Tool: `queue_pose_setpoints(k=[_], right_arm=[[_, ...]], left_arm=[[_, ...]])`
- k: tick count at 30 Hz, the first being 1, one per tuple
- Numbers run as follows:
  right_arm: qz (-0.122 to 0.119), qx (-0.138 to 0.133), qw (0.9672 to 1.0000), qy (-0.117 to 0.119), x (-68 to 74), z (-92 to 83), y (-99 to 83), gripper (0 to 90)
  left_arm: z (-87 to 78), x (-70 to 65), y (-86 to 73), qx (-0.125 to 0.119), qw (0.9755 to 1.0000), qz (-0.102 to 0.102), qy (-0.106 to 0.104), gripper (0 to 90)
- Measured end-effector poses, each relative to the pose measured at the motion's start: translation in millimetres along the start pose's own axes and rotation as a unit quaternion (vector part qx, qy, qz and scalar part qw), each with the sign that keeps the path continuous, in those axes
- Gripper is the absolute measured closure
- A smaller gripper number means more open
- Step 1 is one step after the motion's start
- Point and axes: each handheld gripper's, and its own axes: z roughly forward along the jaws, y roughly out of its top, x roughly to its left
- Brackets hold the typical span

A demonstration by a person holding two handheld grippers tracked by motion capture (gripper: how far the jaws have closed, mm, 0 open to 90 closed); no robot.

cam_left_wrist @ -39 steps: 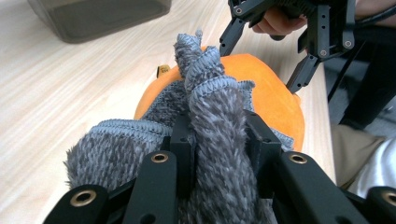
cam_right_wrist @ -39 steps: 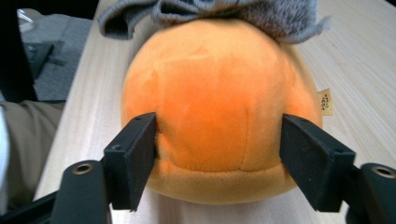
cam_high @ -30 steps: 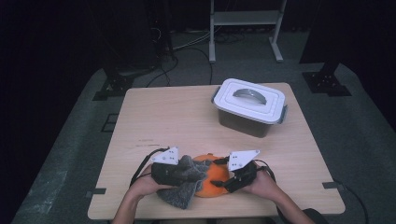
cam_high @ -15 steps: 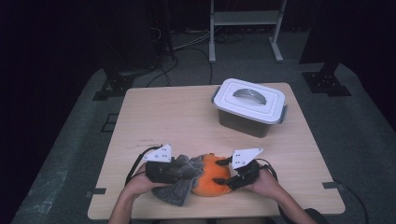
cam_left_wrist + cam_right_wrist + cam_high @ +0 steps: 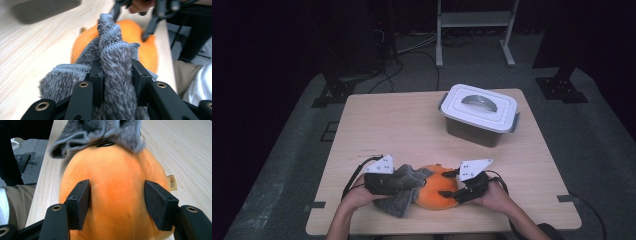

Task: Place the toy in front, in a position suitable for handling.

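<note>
Orange plush [image 5: 438,189]: round, soft, at the near edge of the table [image 5: 412,125], between the two grippers. Small cloth tag [image 5: 171,182] sewn to one side.

Grey cloth [image 5: 406,186]: fluffy, stitched hem, draped over the plush's left flank and bunched up against it; trailing end down on the table just left of the plush.

Left gripper [image 5: 398,184]: just left of the plush, clamped tight on a thick fold of the cloth. In the left gripper view [image 5: 117,75], fold pinched between both black pads and rising beyond them toward the plush, directly ahead and touching the cloth.

Right gripper [image 5: 450,184]: just right of the plush, pointing at it. In the right gripper view [image 5: 117,201], jaws astride the plush's rounded body, one pad on each side, having just been closing on it; both pads against the plush's surface, fabric dimpled at the left pad.

Hands [image 5: 359,196]: one behind each gripper, forearms in from the near edge, either side of the plush.

Box [image 5: 479,114]: dark, white clip-on lid with grey handle, shut, well beyond the plush toward the far right of the table.
</note>
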Motion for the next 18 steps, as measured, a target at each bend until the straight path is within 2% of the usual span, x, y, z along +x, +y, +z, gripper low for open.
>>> queue_pose_setpoints(k=[1, 3, 5, 6, 7, 8, 9, 10, 12, 13, 14, 15, 16, 17, 18], right_arm=[[0.000, 0.000, 1.0000, 0.000, 0.0, 0.0, 0.0, 38.5], [-0.004, 0.001, 1.0000, 0.000, 0.8, 0.3, 0.3, 38.6], [-0.011, 0.004, 0.9999, -0.002, 2.3, 0.9, 1.1, 38.9], [-0.020, 0.008, 0.9998, -0.004, 4.5, 0.7, 1.6, 40.2], [-0.020, 0.008, 0.9998, -0.004, 4.5, 0.7, 1.6, 40.2], [-0.030, 0.010, 0.9995, 0.000, 7.2, 0.3, 2.3, 41.3], [-0.030, 0.010, 0.9995, 0.000, 7.2, 0.3, 2.3, 41.3], [-0.041, 0.012, 0.9991, 0.005, 10.1, 0.3, 3.4, 41.6], [-0.061, 0.019, 0.9979, 0.011, 15.5, -0.3, 6.1, 40.4], [-0.059, 0.019, 0.9980, 0.014, 15.4, -0.9, 6.6, 38.7], [-0.049, 0.015, 0.9984, 0.022, 14.0, -2.9, 7.3, 35.2], [-0.049, 0.015, 0.9984, 0.022, 14.0, -2.9, 7.3, 35.2], [-0.024, -0.011, 0.9991, 0.032, 8.1, -9.7, 8.8, 32.3], [-0.024, -0.011, 0.9991, 0.032, 8.1, -9.7, 8.8, 32.3], [0.016, -0.035, 0.9990, 0.021, 0.0, -17.0, 10.1, 25.8]], left_arm=[[-1.3, 1.9, -1.9, 0.000, 1.0000, -0.005, 0.003, 66.7], [-1.3, 2.4, -3.8, -0.003, 1.0000, -0.008, -0.002, 66.0], [-0.8, 1.0, -1.2, -0.004, 1.0000, -0.005, -0.007, 66.0], [-0.1, -2.6, 4.1, -0.029, 0.9992, -0.008, -0.025, 66.1], [-0.1, -2.6, 4.1, -0.029, 0.9992, -0.008, -0.025, 66.0], [2.9, -8.0, 12.2, -0.048, 0.9980, 0.000, -0.040, 66.0], [2.9, -8.0, 12.2, -0.048, 0.9980, 0.000, -0.040, 66.0], [5.8, -10.5, 15.1, -0.042, 0.9983, 0.005, -0.041, 66.0], [14.2, -13.7, 15.0, -0.008, 0.9993, 0.016, -0.033, 66.1], [14.2, -13.7, 15.0, -0.008, 0.9993, 0.016, -0.033, 66.3], [16.1, -13.1, 10.8, 0.009, 0.9992, 0.018, -0.035, 66.7], [16.1, -13.1, 10.8, 0.009, 0.9992, 0.018, -0.035, 67.1], [14.5, -12.4, 7.8, 0.020, 0.9989, 0.023, -0.036, 67.4], [14.5, -12.4, 7.8, 0.020, 0.9989, 0.023, -0.036, 67.5], [12.1, -12.6, 6.6, 0.031, 0.9982, 0.026, -0.046, 67.4]])
